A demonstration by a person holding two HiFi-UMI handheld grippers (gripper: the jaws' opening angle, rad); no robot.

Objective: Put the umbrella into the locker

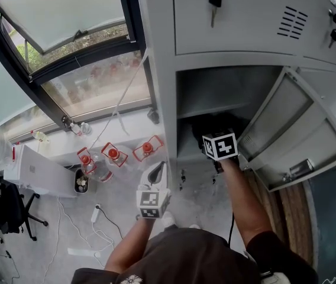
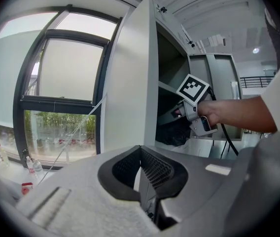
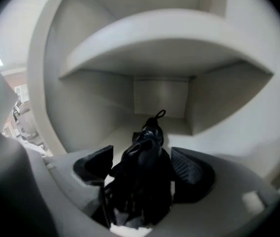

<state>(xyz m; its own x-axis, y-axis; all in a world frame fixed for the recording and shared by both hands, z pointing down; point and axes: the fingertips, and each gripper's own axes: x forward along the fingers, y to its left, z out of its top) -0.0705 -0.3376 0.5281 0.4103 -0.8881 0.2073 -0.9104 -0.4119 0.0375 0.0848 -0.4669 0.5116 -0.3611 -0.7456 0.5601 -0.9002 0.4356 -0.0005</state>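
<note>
the black, crumpled folded umbrella [image 3: 149,137], loop at its far end, is lying inside the locker [image 3: 105,98] between the right hand-held gripper's [image 3: 142,161] spread, untouching jaws; the left hand-held gripper [image 2: 141,172] is sitting closed, empty.

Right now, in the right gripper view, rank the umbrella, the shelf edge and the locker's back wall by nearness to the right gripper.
1. Umbrella, between the jaws.
2. Shelf edge, overhead.
3. Back wall, straight ahead, deepest.
</note>
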